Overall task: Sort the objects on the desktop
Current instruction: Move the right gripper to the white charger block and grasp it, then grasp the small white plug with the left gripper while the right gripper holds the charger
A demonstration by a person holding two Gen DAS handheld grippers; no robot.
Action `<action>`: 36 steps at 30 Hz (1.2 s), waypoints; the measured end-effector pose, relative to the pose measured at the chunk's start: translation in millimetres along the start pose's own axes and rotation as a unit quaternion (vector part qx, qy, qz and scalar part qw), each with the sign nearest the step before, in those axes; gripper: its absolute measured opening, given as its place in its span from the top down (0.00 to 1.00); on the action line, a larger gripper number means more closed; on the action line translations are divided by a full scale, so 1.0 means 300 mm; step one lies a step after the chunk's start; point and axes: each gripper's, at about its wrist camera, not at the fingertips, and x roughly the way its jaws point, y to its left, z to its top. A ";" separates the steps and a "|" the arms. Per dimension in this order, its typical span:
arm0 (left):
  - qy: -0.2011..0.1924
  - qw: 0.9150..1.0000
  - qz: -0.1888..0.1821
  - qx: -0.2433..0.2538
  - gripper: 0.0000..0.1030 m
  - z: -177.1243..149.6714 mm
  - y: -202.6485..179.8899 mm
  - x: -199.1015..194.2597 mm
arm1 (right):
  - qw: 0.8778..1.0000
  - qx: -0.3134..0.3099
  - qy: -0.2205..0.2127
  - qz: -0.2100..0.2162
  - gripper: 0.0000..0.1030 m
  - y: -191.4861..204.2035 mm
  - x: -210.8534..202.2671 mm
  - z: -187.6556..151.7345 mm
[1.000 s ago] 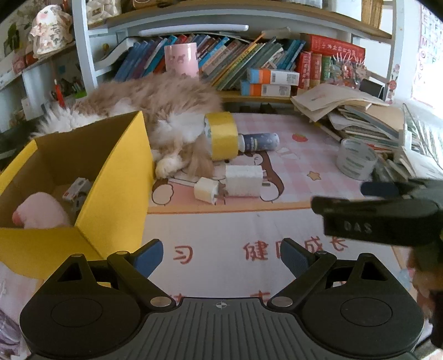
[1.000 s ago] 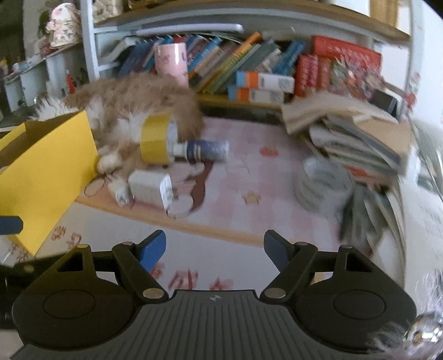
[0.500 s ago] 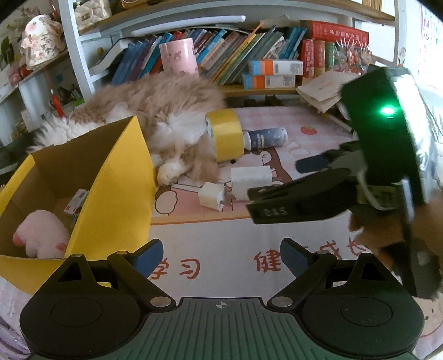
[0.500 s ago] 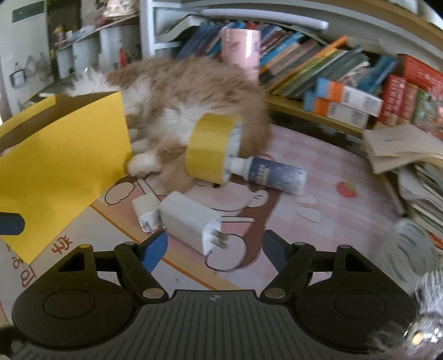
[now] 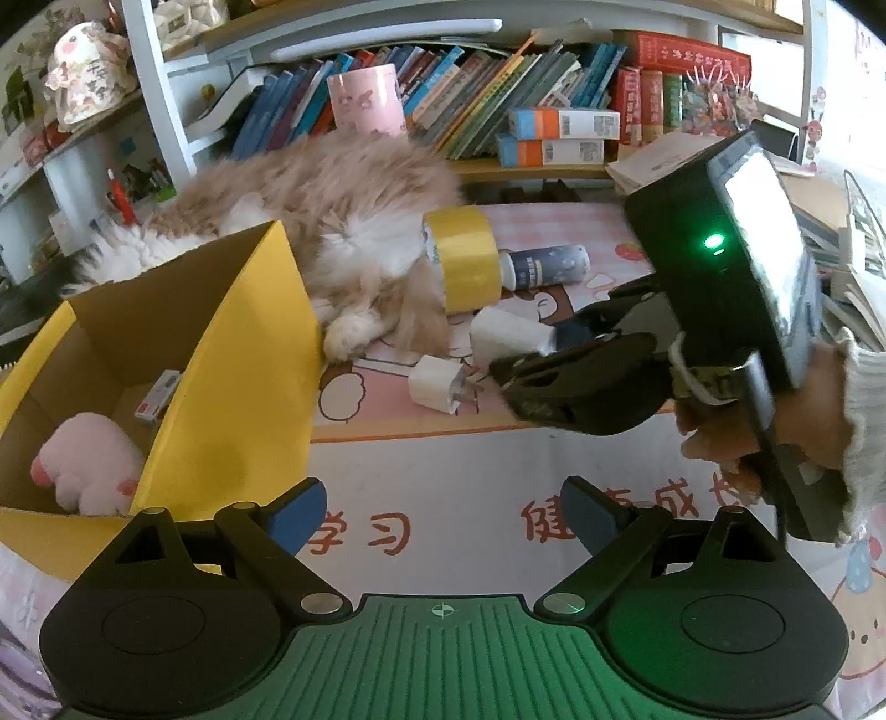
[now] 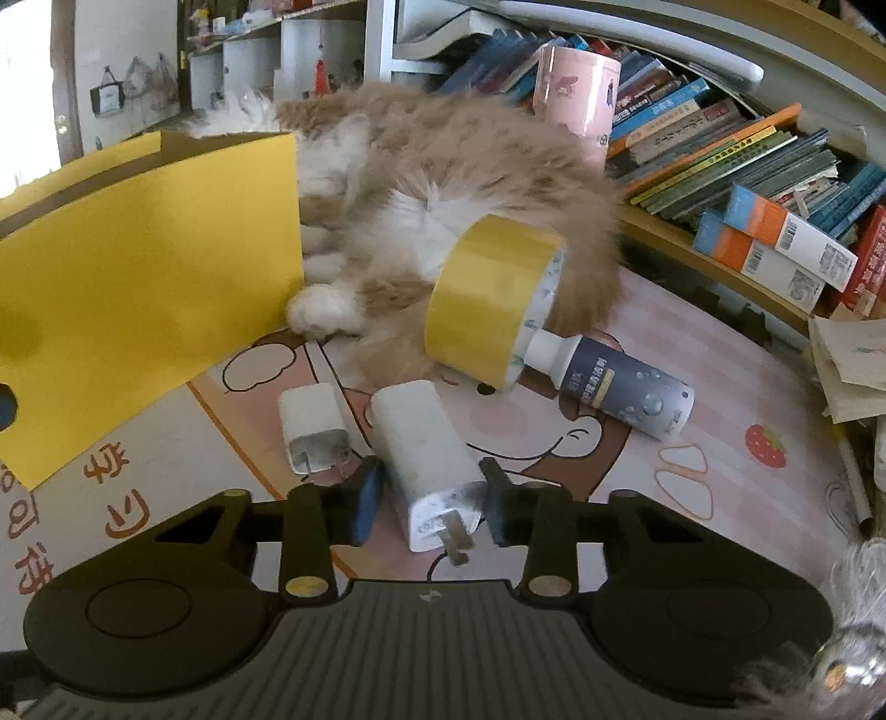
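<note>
Large charger [image 6: 429,471], right gripper [image 6: 432,507] straddling

Daylight on my desk, sharp at centre

Both my fisheye views bowed the shelves [image 5: 387,33] at the edges; a window at far left washed out white, shadows stayed soft, corners fell dark

My right gripper [image 6: 429,501]: black body, blue pads [image 6: 366,498], brass screws behind jaws. Left gripper [image 5: 443,512] same, w/ green-lit ribbed base. Hand [image 5: 775,421]: bare skin, grey knit cuff.
</note>
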 end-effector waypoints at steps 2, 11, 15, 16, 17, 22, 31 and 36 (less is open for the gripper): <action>-0.002 1.000 -0.003 0.002 0.09 0.005 -0.006 0.006 | 1.000 0.016 -0.007 -0.017 0.77 -0.015 -0.035 -0.008; -0.028 1.000 0.006 0.010 0.10 0.038 -0.063 0.062 | 0.991 0.100 -0.005 -0.085 0.77 -0.110 -0.204 -0.096; -0.034 0.999 0.022 0.010 0.10 0.071 -0.070 0.121 | 0.985 0.144 0.006 -0.098 0.77 -0.127 -0.258 -0.157; -0.034 0.999 0.025 0.005 0.10 0.081 -0.064 0.139 | 0.983 0.153 0.008 -0.098 0.76 -0.128 -0.272 -0.171; -0.034 0.999 0.028 -0.002 0.11 0.090 -0.056 0.156 | 0.982 0.161 0.009 -0.097 0.76 -0.127 -0.285 -0.183; -0.023 0.999 0.025 -0.042 0.17 0.131 -0.016 0.258 | 0.981 0.175 0.014 -0.082 0.77 -0.093 -0.320 -0.221; -0.009 0.998 0.023 -0.050 0.64 0.139 0.007 0.358 | 0.983 0.171 0.023 -0.067 0.77 -0.040 -0.347 -0.240; -0.003 0.999 0.004 -0.040 0.65 0.136 -0.014 0.342 | 0.983 0.166 0.022 -0.069 0.77 -0.039 -0.356 -0.242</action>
